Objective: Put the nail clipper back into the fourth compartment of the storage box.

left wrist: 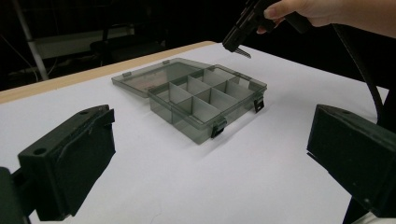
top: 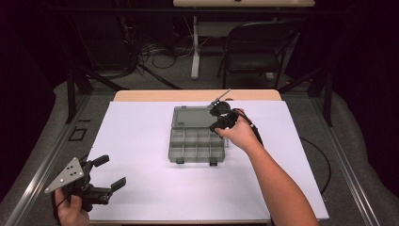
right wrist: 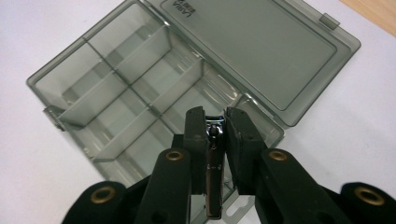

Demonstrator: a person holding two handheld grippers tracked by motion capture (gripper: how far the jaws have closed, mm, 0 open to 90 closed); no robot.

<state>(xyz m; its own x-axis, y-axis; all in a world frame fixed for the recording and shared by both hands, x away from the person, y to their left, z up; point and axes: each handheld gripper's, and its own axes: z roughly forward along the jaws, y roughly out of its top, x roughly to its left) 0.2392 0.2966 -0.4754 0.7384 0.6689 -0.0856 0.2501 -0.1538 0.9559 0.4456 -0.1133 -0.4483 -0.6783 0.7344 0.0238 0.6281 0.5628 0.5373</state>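
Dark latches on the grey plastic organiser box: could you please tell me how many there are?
2, both on the near wall of the translucent grey plastic organiser box: one dark latch towards its left end, the other towards its right.

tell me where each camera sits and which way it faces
High view: above the person's side, looking forward and down on the table; both forearms, both tongs.
Left gripper view: rides the open left tongs, low, facing the organizer box; the right hand beyond.
Right gripper view: rides the right tongs, pinching a metal clip, looking down into the box.
All share the box.
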